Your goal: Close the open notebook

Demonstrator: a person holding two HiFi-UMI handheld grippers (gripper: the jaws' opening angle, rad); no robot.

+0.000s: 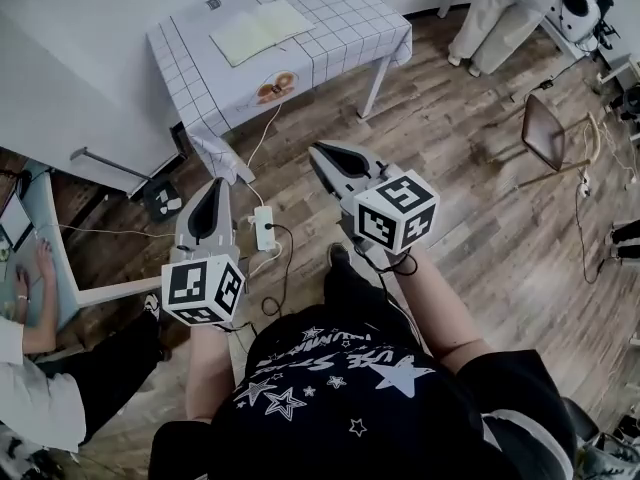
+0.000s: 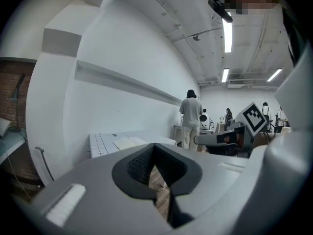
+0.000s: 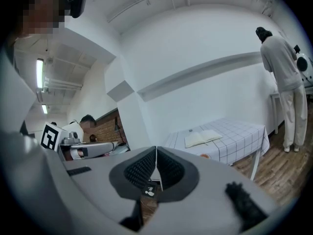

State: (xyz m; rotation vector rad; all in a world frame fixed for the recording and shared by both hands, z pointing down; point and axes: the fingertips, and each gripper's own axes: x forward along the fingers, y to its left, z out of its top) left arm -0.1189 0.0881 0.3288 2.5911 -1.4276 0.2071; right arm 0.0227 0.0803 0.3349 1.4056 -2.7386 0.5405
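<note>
Nearest, the two claws, left gripper [image 1: 215, 190] and right gripper [image 1: 320, 155], are both pinched closed with nothing in them, held out over the floor. Well beyond them the one notebook [image 1: 262, 31] lies open on the single table [image 1: 345, 28]. Nothing is done yet: reaching it and closing it remain.

A shared lab or research workroom, seen around a table [image 1: 345, 23] draped in a white grid-checked cloth. A bare white wall [image 3: 205, 38] rose behind the table, with a stretch of brick wall [image 3: 105, 126] to its left. Above it ran tube lights [image 2: 227, 33] and exposed pipes [image 2: 195, 35] on a white ceiling. On the wood-plank floor [image 1: 480, 198] in front of the table lay a power strip [image 1: 265, 226] and loose cables [image 1: 285, 268]. Right of the table a person in white [image 3: 286, 82] stood at a bench; left of it, another person [image 1: 35, 388] sat at a desk.
</note>
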